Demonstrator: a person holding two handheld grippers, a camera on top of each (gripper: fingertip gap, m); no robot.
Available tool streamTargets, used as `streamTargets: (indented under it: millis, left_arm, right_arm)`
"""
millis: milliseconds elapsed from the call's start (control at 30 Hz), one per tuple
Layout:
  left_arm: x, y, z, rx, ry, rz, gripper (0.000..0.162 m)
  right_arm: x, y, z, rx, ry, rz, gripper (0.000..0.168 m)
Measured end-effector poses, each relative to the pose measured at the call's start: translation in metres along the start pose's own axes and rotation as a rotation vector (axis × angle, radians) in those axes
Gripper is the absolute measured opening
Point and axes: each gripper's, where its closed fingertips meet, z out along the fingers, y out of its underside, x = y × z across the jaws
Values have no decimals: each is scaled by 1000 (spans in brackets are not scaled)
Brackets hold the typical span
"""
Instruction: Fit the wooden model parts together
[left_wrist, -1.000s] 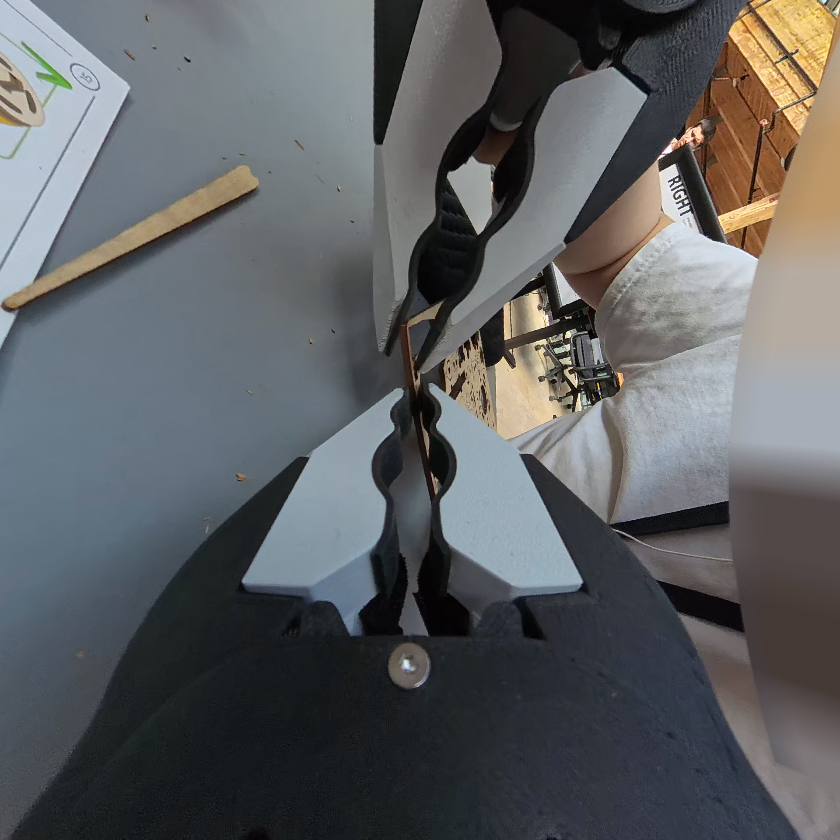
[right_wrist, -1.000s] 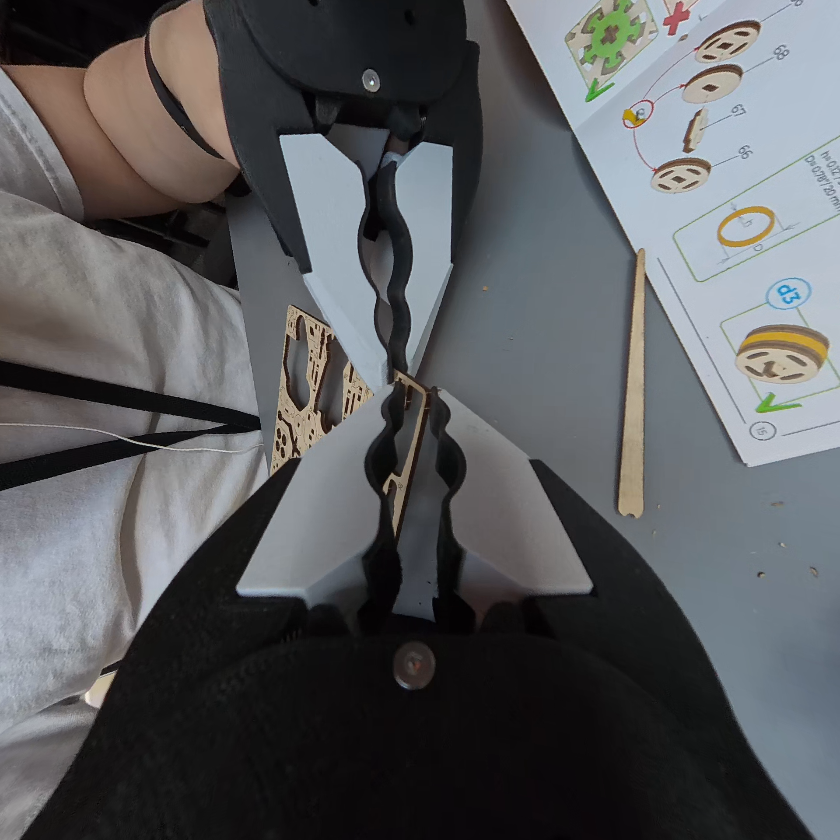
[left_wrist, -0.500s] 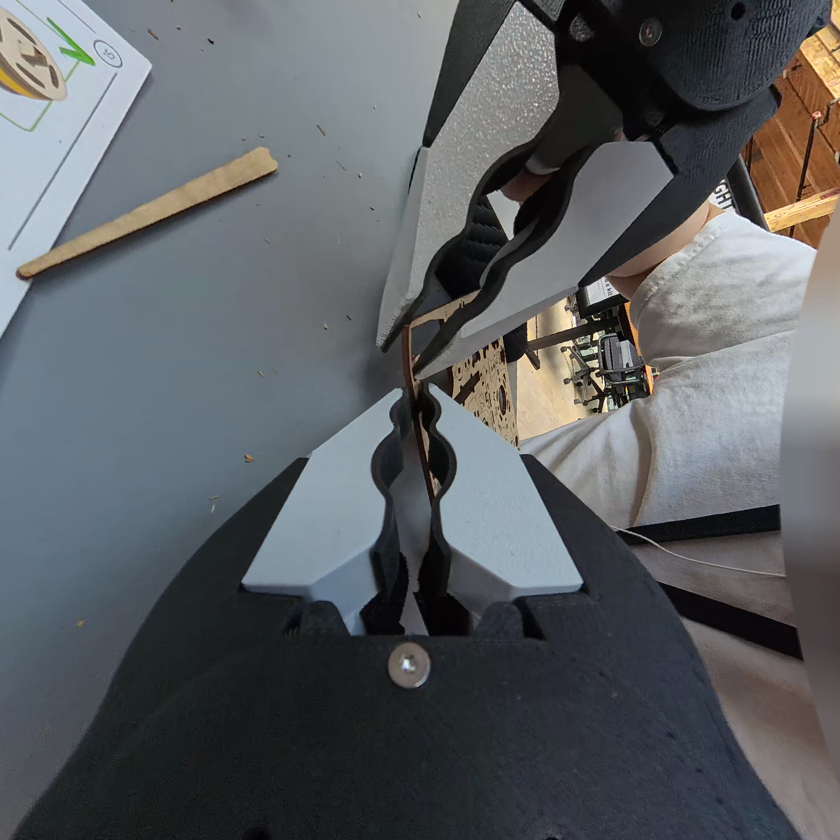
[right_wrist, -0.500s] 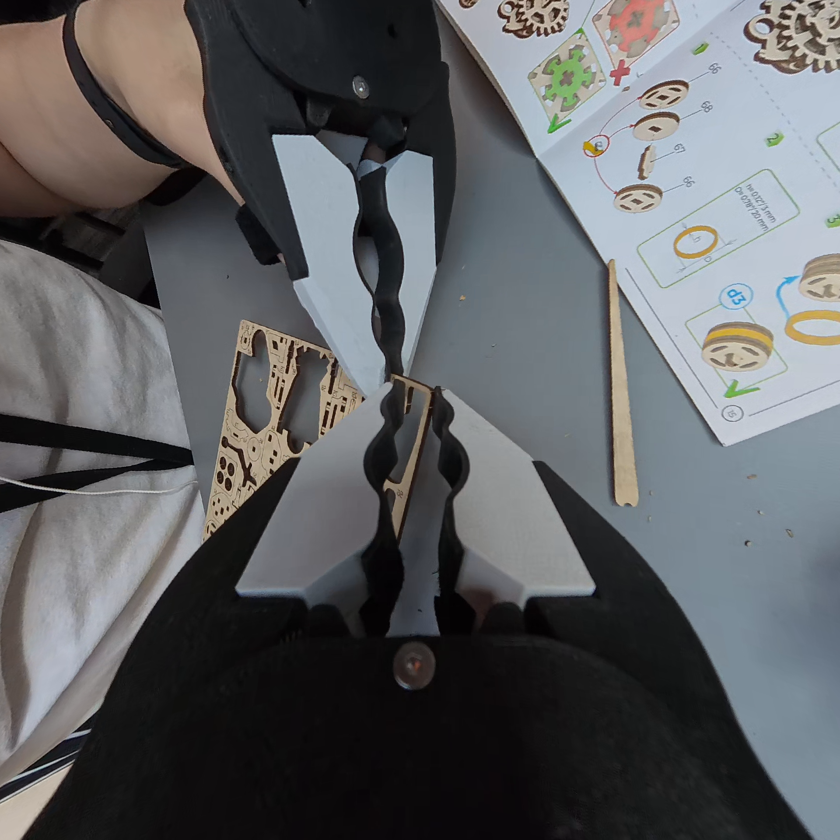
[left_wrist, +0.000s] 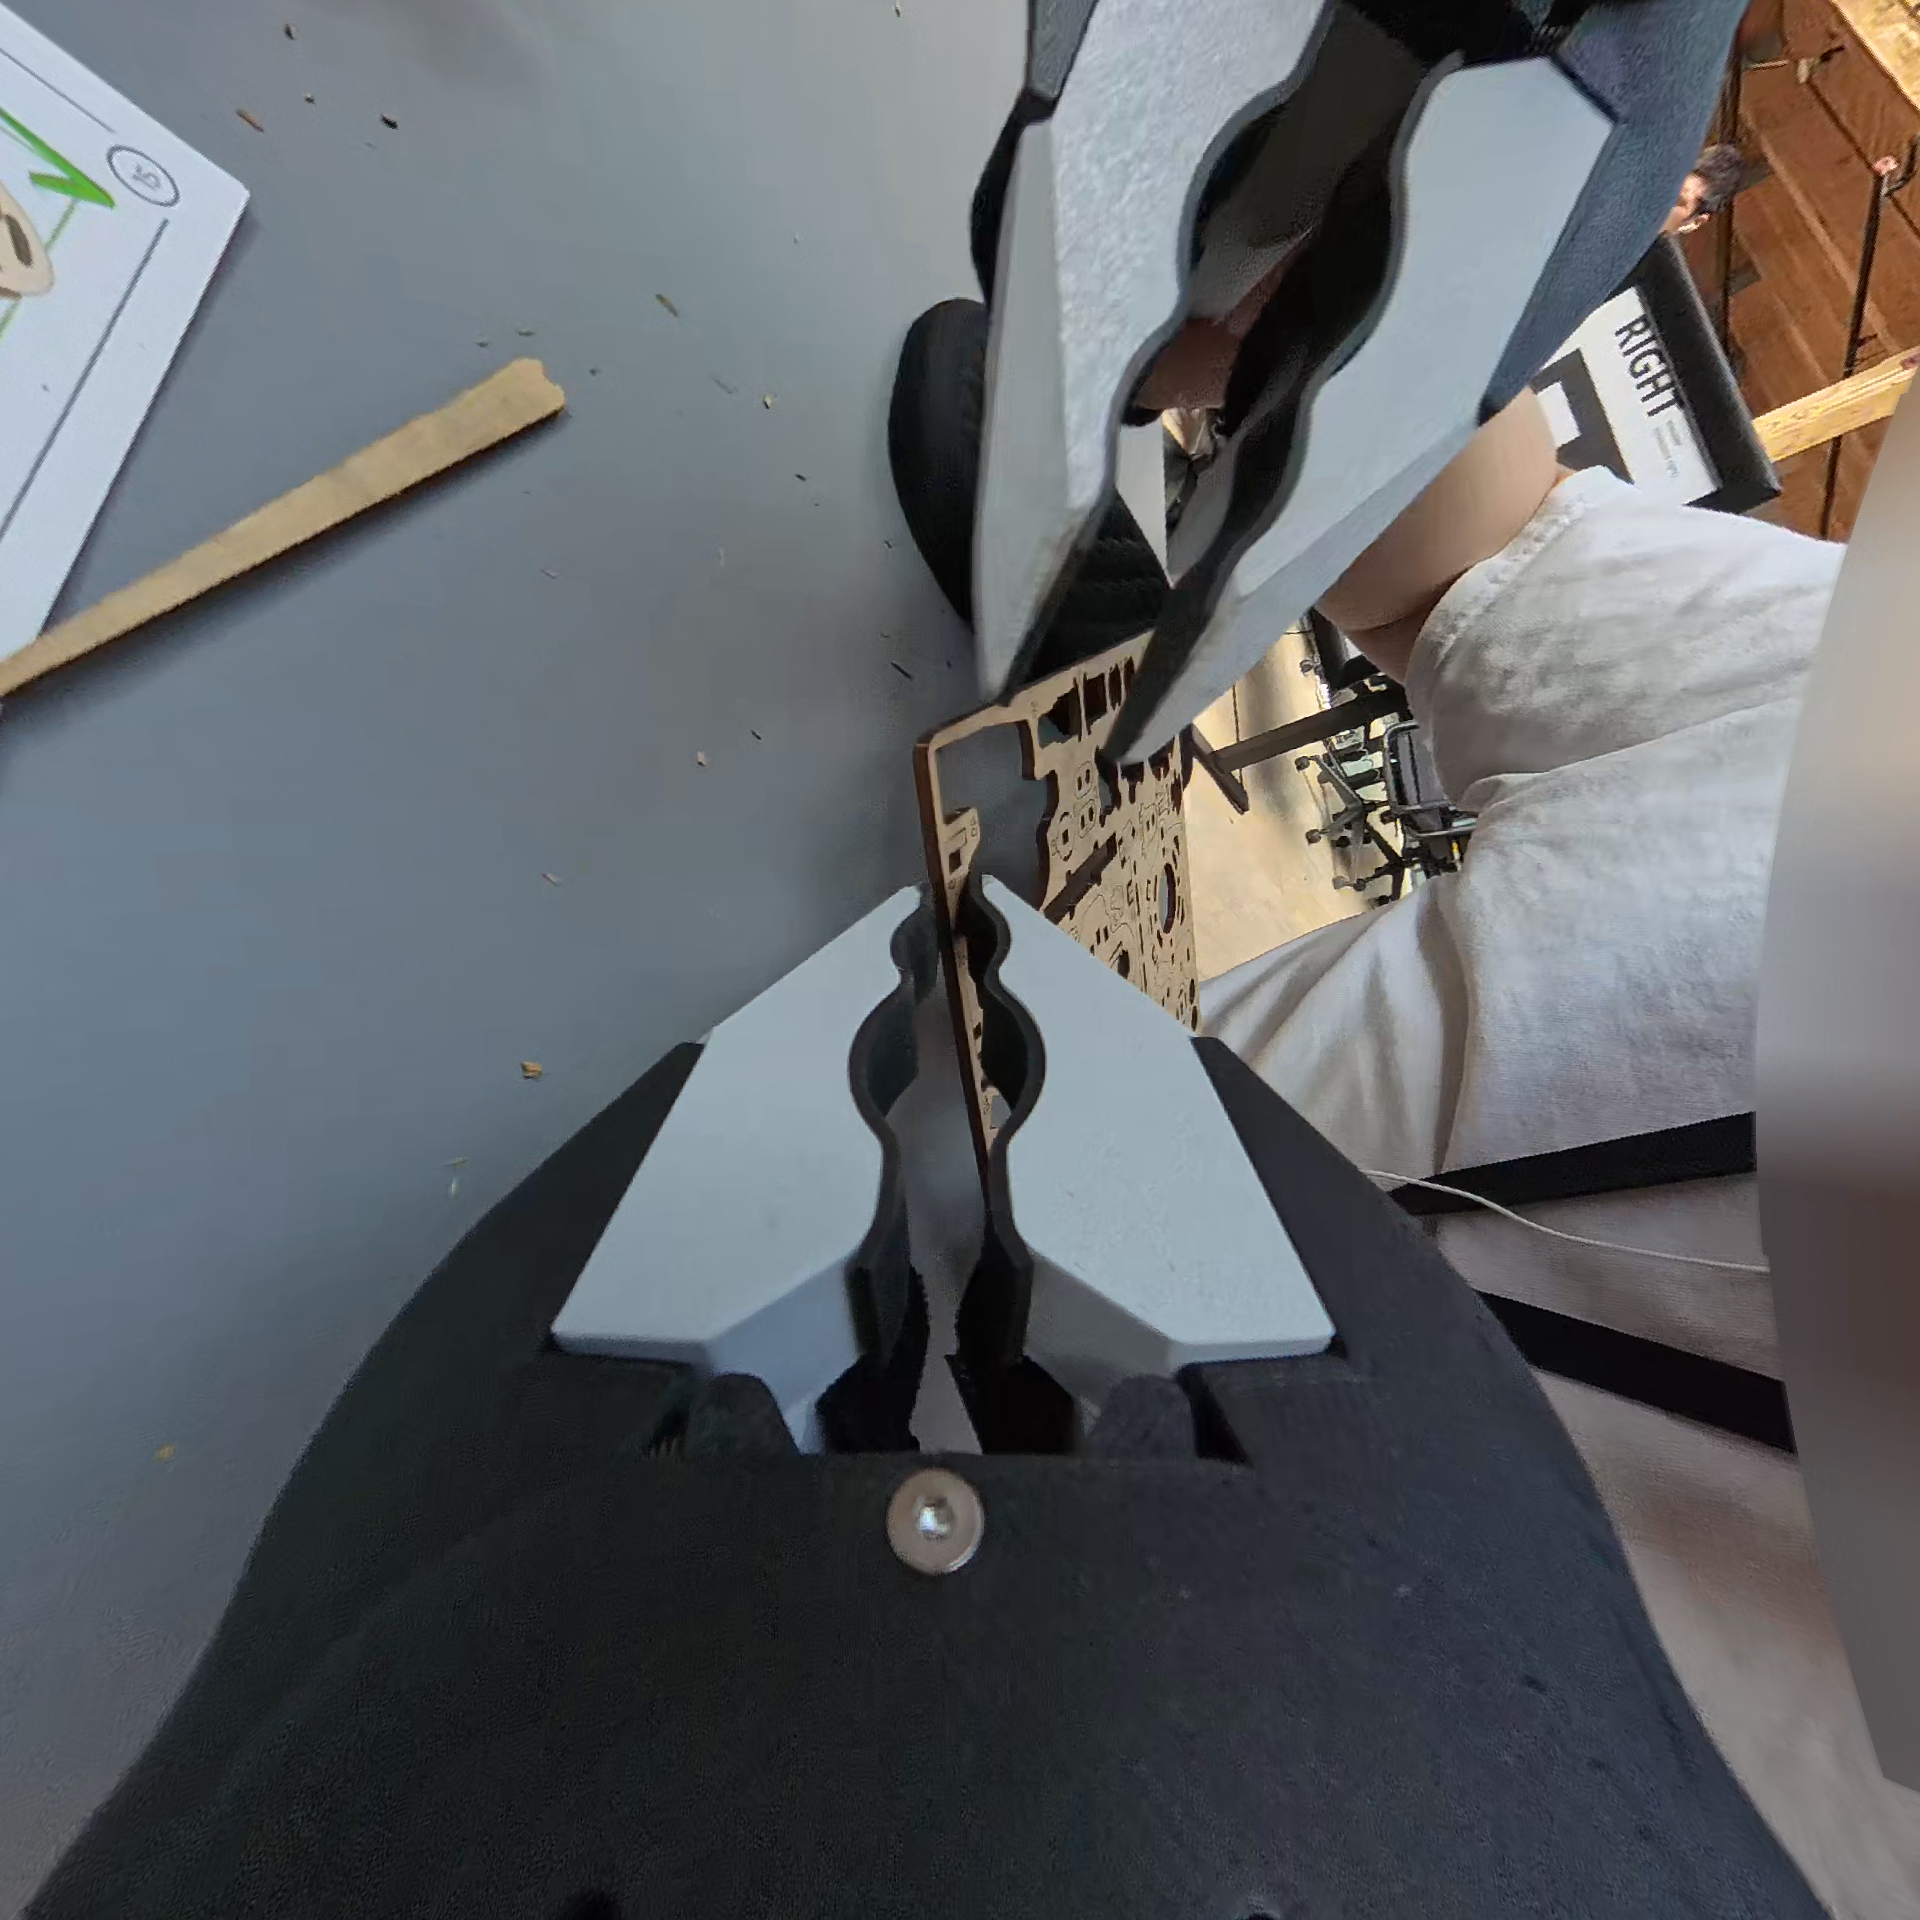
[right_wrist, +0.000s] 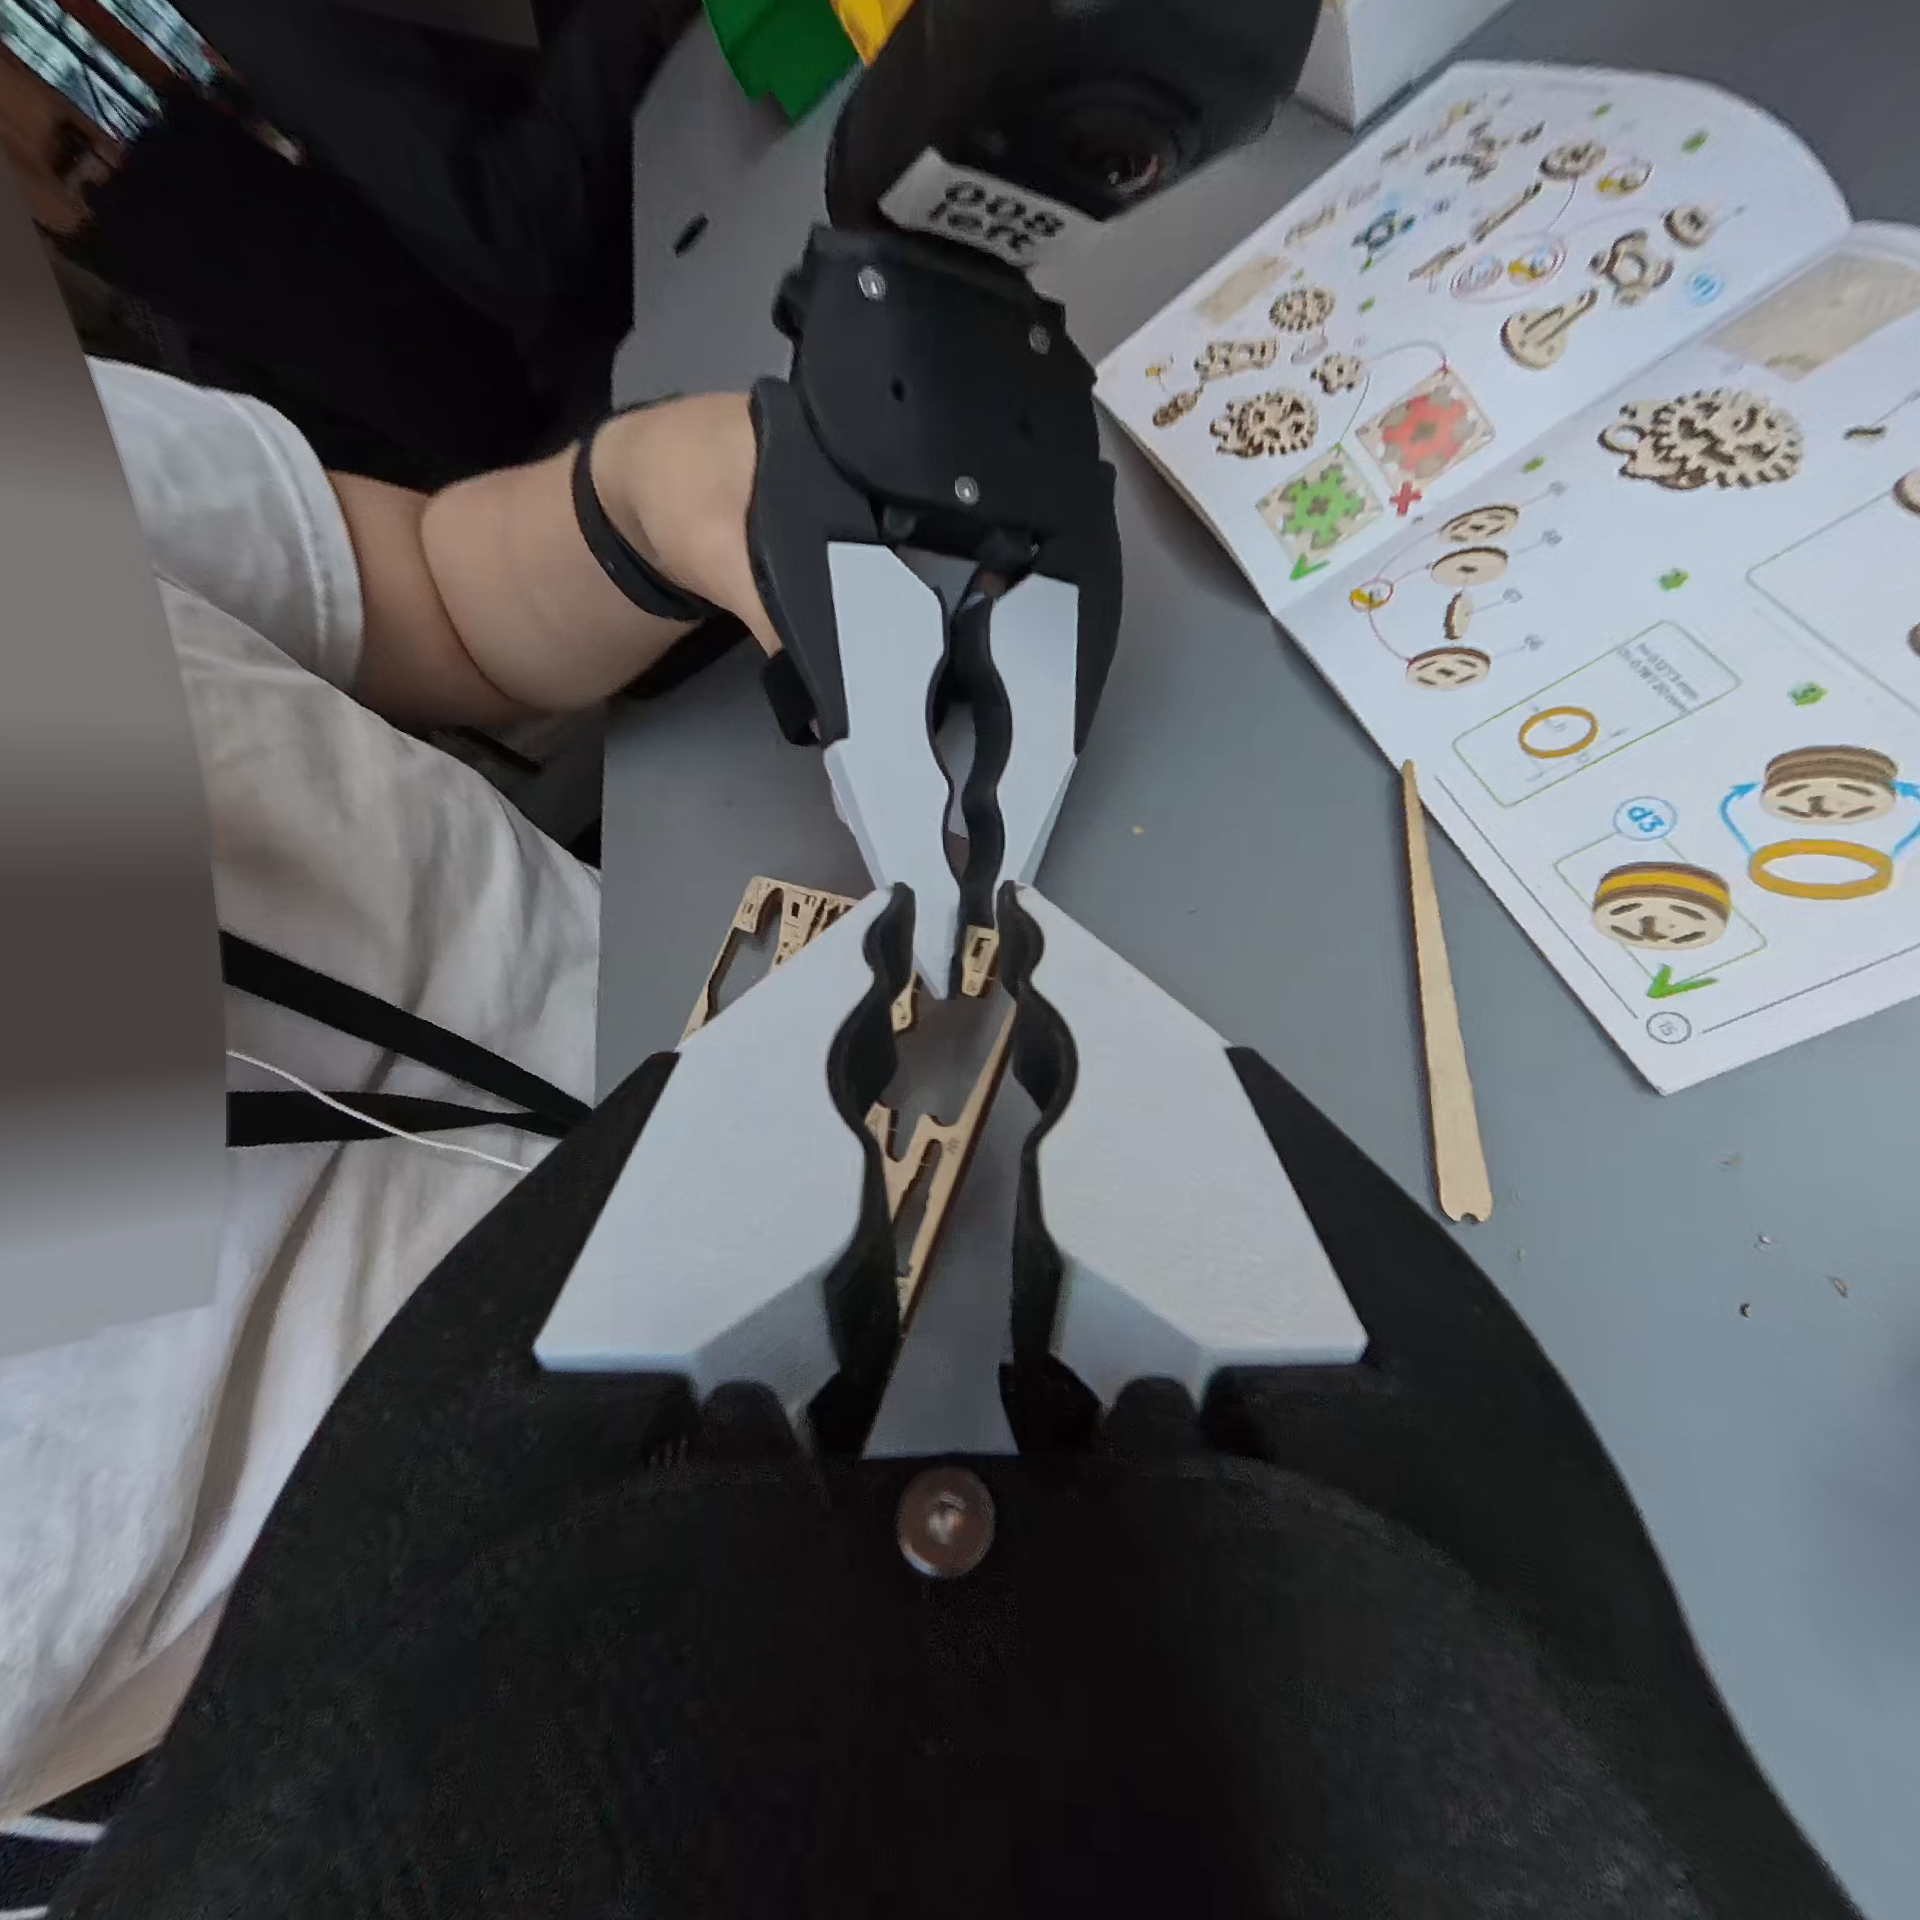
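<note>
A thin laser-cut wooden parts sheet (left_wrist: 1112, 862) is held on edge above the grey table (left_wrist: 416, 831). My left gripper (left_wrist: 951, 894) is shut on the sheet's lower left edge. My right gripper (right_wrist: 951, 899) faces it from the opposite side. Its jaws stand a little apart and straddle the sheet (right_wrist: 925, 1153), which runs slantwise between them. In the left wrist view the right gripper (left_wrist: 1060, 722) reaches down over the sheet's top edge. In the right wrist view the left gripper (right_wrist: 961, 971) pinches the sheet's far end.
A flat wooden stick (right_wrist: 1439, 987) lies on the table beside an open instruction booklet (right_wrist: 1558, 520); both also show in the left wrist view, stick (left_wrist: 281, 520), booklet (left_wrist: 73, 312). A person's white shirt (right_wrist: 364, 883) and forearm (right_wrist: 540, 592) are close at the table's edge. One gripper's finger ends stand about 5 cm off the other's. Left tips and right tips are each some 10 cm from the flat wooden stick (right_wrist: 1439, 987). Seen from the left wrist view (left_wrist: 372, 467) as well.
The sheet has turned, so more of its face shows in both views. My right gripper's jaws have parted slightly and both grippers have drawn back from the table.
</note>
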Motion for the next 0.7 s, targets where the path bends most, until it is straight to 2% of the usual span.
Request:
streamTargets:
  millis: [33,100,167,200,267,300,367,433,500,567,600,700]
  left_arm:
    - [-1,0,-3,1,-18,7,3]
    - [9,-7,-10,43,20,0,2]
    - [15,-13,-18,80,30,-2,2]
    - [16,-15,-22,95,20,-2,2]
    - [22,-20,-29,129,24,-12,1]
    - [25,-22,-32,145,29,-17,1]
    - [33,-27,-38,188,39,-24,0]
    - [48,-32,-45,240,74,-5,4]
    - [76,-33,-53,269,141,98,12]
    - [96,-34,-65,304,132,259,24]
    - [96,-37,-73,338,74,350,30]
    - [83,-55,-97,466,-171,635,32]
  right_arm:
    - [-3,-8,-9,64,1,7,15]
    - [3,-11,-23,97,107,-31,16]
    - [11,-3,-25,52,257,-106,21]
    - [9,2,-21,11,289,-124,27]
    - [3,7,-9,-37,313,-133,26]
    - [2,5,-5,-31,336,-135,25]
    - [3,4,0,-52,366,-158,4]
    - [2,-5,2,-16,375,-225,4]
    - [-14,-16,5,63,240,-295,4]
    - [-37,-30,3,210,17,-330,3]
    - [-40,-36,1,272,-52,-354,3]
    - [-54,-41,-6,400,-263,-445,3]
